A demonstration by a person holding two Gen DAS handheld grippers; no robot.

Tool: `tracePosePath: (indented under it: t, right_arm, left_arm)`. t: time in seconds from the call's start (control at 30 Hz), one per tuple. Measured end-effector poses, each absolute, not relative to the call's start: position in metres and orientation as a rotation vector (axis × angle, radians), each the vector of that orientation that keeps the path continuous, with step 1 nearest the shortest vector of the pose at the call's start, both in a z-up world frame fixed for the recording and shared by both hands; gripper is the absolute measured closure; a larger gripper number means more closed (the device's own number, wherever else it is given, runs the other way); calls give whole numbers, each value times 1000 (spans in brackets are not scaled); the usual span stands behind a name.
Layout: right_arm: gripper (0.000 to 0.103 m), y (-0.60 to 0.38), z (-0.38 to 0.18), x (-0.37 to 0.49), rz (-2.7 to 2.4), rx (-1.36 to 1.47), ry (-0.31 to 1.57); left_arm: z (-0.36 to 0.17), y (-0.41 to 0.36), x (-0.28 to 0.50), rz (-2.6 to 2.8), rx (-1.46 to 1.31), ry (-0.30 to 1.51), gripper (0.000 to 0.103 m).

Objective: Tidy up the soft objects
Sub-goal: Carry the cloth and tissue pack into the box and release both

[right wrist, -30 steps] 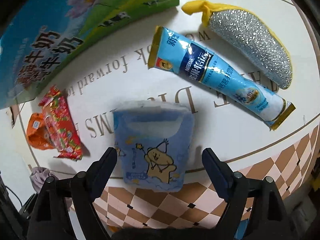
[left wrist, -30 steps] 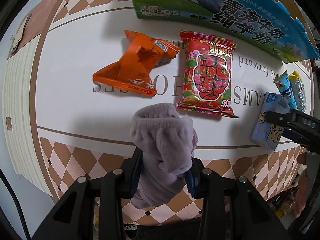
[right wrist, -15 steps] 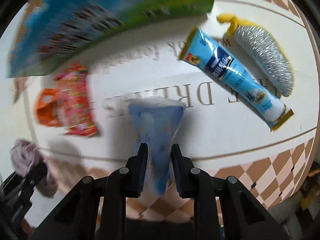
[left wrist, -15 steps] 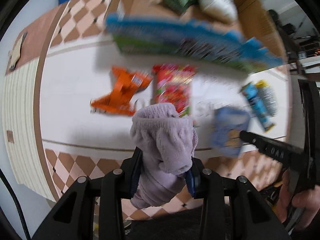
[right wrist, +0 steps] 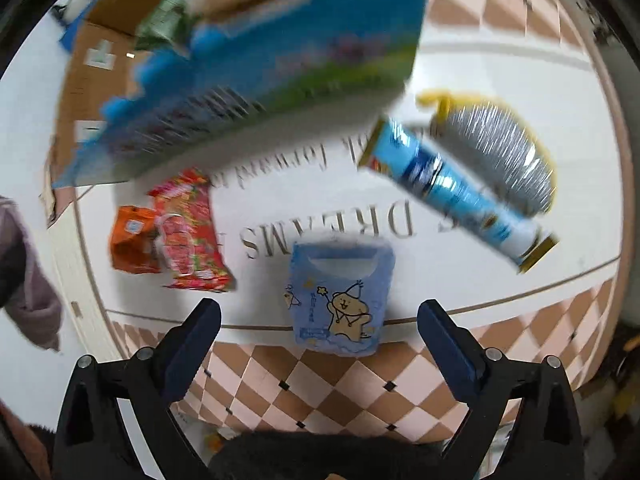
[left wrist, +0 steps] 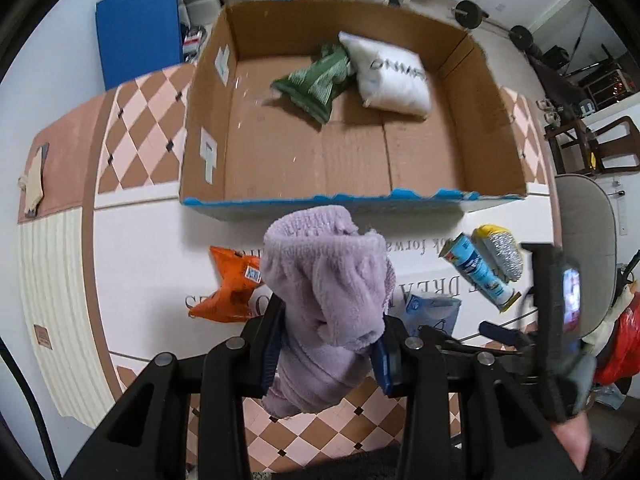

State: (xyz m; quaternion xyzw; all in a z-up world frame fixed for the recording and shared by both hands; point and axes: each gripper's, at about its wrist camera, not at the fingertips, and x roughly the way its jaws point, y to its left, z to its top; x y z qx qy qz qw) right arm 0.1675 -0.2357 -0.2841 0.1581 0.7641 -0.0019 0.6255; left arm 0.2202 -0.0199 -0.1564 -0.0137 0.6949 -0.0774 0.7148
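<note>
Purple fleece cloth (left wrist: 324, 304) is pinched in my left gripper (left wrist: 328, 344), held in the air short of the cardboard box (left wrist: 208, 128) at 12 o'clock. In the box already: green pouch (left wrist: 316, 84) and white pillow pack (left wrist: 392, 76), back at 12–1.

My right gripper (right wrist: 320, 344) is spread wide, holding nothing; blue tissue pack (right wrist: 340, 292) lies between the jaws on the table (right wrist: 500, 72), at its front edge.

Risks:
- cloth droops below the jaws, could snag the box's near wall
- tissue pack overhangs the table edge, a nudge tips it off

Rest on the table: orange packet (left wrist: 232, 288) at 9, red snack bag (right wrist: 188, 232), blue tube (right wrist: 456, 196) and silver scrubber (right wrist: 500, 152) at 2–3.

Text: "DREAMS" and "forward" on the table, "ONMAR"-ish mirrored on the pillow pack. Box print too blurred.
</note>
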Motion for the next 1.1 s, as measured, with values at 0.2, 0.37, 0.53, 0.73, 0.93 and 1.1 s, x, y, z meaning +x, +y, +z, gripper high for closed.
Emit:
tracePosePath:
  t: [0.2,0.37,0.53,0.73,0.93,1.1]
  right_arm:
    - [3,-214,-353,157,-96,298,1848]
    - [55,-211,-357,152,-118,247,1822]
    - [65,-219,-318,151,-43,285,1786]
    - [65,-226,-203,180,133,347,1609]
    - [65,-211,-151,272,300,330,1483]
    - [65,-182,-205,343,332,308,1572]
  left_arm:
    - [-170,-17,219,-158,-36,1570,68]
    - [-161,-17,217,-171,-42,1561,68]
    - [-136,-19,221,-214,-74,1533,68]
    - [-106,-19,259,-272,-110,1511,68]
    - [-141,-17,335,-278,-193,1621,68]
    - [-220,-8,388,-225,-284,1812,68]
